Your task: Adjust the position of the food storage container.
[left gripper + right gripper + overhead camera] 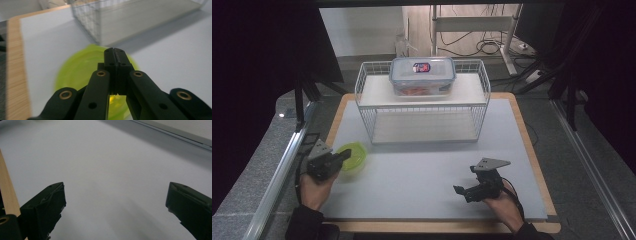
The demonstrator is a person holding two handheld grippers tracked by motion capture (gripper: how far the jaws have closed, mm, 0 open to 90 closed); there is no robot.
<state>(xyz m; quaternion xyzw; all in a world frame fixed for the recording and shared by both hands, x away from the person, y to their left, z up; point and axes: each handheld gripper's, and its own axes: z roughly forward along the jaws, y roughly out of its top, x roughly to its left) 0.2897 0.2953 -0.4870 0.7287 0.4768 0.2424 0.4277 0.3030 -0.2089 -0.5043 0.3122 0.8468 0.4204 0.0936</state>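
Note:
A lime-green bowl (356, 156) sits on the grey mat (427, 170) at the front left, just in front of the wire rack's left corner. My left gripper (345, 155) points at the bowl's left rim. In the left gripper view its jaws (115, 52) are pressed together with nothing visible between them, and the blurred bowl (77, 72) lies right behind and below the tips. My right gripper (464, 181) rests low over the mat at the front right, pointing left. Its jaws (115, 202) stand wide open over bare mat.
A white wire rack (364, 107) with two shelves stands at the back middle of the mat. A clear lidded container (422, 75) with orange contents sits on its top shelf. A wooden border (532, 150) frames the mat, and a metal rail (277, 175) runs along the left.

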